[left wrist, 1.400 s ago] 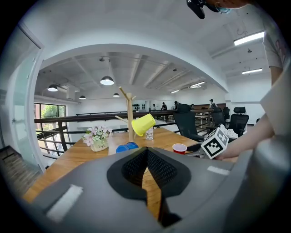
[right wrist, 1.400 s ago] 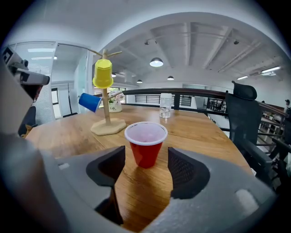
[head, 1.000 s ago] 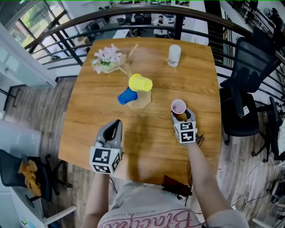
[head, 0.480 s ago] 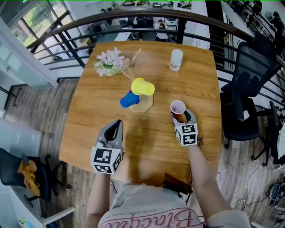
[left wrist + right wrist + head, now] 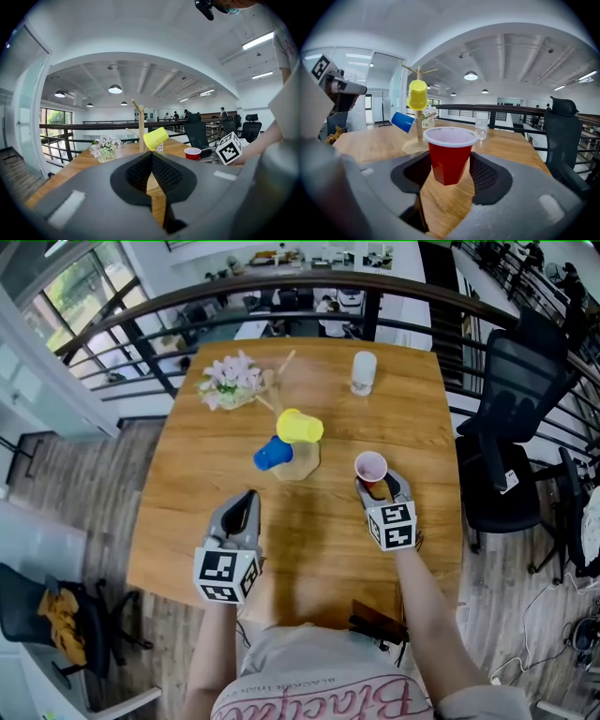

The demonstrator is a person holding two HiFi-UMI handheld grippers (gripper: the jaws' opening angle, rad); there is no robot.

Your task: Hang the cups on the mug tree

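A red disposable cup stands upright between the jaws of the right gripper, which is clenched on its lower sides. Gripping it low leaves the white rim and open mouth free, the part that would have to slip over a peg. Its base appears to hang just above the wood, though the wide-angle view makes that gap hard to judge.

Ahead of it and a little to the left stands the wooden mug tree, near the middle of the table. A yellow cup already hangs tilted, mouth-down, on one peg, and a blue cup hangs lower on the opposite side. Bare pegs fork out at the top of the trunk, so the red cup likely goes there next, and it would need tipping over first.

The left gripper hovers over the near left part of the table, well apart from the tree, its jaws pressed together on nothing. It seems parked there to keep out of the way.

Farther back sit a small pot of pink flowers and a clear glass. A black office chair stands off the table's right edge.
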